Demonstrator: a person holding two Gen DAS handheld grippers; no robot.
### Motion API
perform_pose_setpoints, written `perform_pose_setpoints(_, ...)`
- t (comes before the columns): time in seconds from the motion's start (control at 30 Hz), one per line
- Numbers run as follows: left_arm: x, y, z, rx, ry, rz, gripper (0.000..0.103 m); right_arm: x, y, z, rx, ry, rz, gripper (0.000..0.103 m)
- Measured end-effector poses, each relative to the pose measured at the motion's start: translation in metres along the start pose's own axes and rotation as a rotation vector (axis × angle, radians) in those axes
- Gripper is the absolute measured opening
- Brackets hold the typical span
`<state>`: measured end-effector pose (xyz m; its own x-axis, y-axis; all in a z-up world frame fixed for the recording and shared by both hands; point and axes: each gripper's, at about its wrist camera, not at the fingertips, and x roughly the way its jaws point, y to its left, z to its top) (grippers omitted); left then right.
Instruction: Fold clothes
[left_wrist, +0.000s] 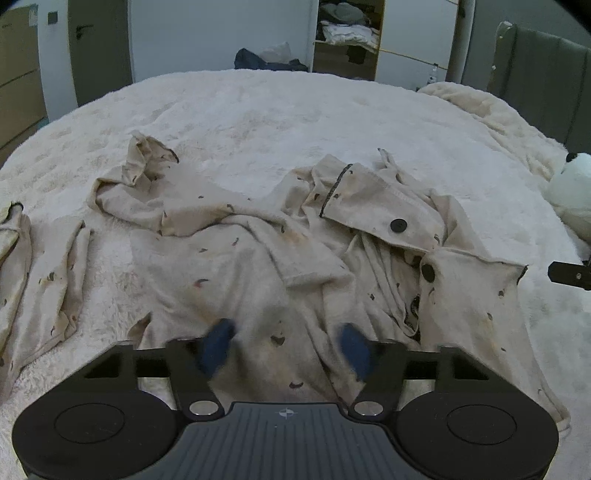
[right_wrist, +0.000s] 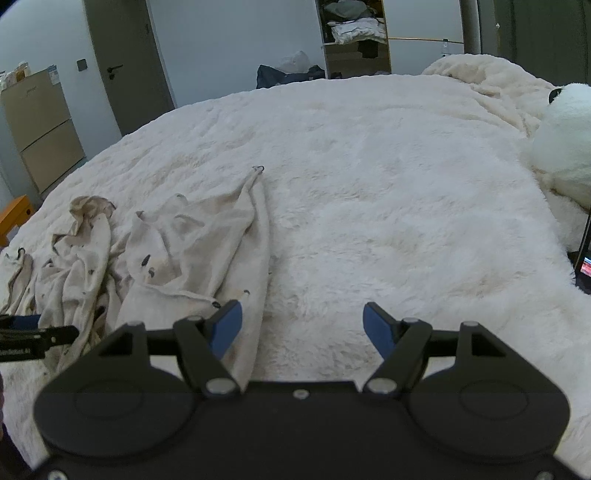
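Observation:
A cream pyjama shirt (left_wrist: 258, 240) with small dark prints and black buttons lies crumpled on the fluffy white bed cover (left_wrist: 295, 110). My left gripper (left_wrist: 286, 345) is low over its near part. The blue fingers (left_wrist: 218, 343) look blurred and stand apart, with fabric lying between them. In the right wrist view the same shirt (right_wrist: 177, 251) lies to the left. My right gripper (right_wrist: 303, 325) hovers open over the bare cover, its left finger (right_wrist: 227, 325) above the shirt's right edge. Nothing is between the right fingers.
A second cream printed garment (left_wrist: 33, 277) lies at the left edge of the bed. A white plush toy (right_wrist: 565, 147) sits at the right. Beyond the bed are a dark clothes pile (left_wrist: 266, 61), an open wardrobe (left_wrist: 347, 33) and a door (right_wrist: 125, 62).

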<state>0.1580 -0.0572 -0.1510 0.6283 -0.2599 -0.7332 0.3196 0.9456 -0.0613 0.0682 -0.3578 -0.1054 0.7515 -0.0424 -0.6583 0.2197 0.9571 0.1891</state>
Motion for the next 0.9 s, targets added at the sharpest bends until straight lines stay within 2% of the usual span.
perform_pose_setpoints(0.2,-0.0008,0.0044,0.0002,-0.006,0.006,-0.004,0.044,-0.0005,-0.0005,0.0002,0.002,-0.001,0.001,0.071)
perform_pose_setpoints(0.37,-0.0009,0.0052,-0.0007,-0.01,0.019,-0.017,0.02,-0.0006,-0.0012,0.0001,0.009,0.0,0.006,0.071)
perform_pose_setpoints(0.4,-0.0007,0.0057,-0.0012,-0.012,0.021,-0.023,0.018,-0.0007,-0.0009,-0.0001,0.008,0.0,0.006,0.071)
perform_pose_setpoints(0.9,0.0041,0.0042,-0.0023,-0.018,0.026,-0.026,0.014,-0.0004,0.0012,-0.0004,0.0,0.006,0.011,0.071)
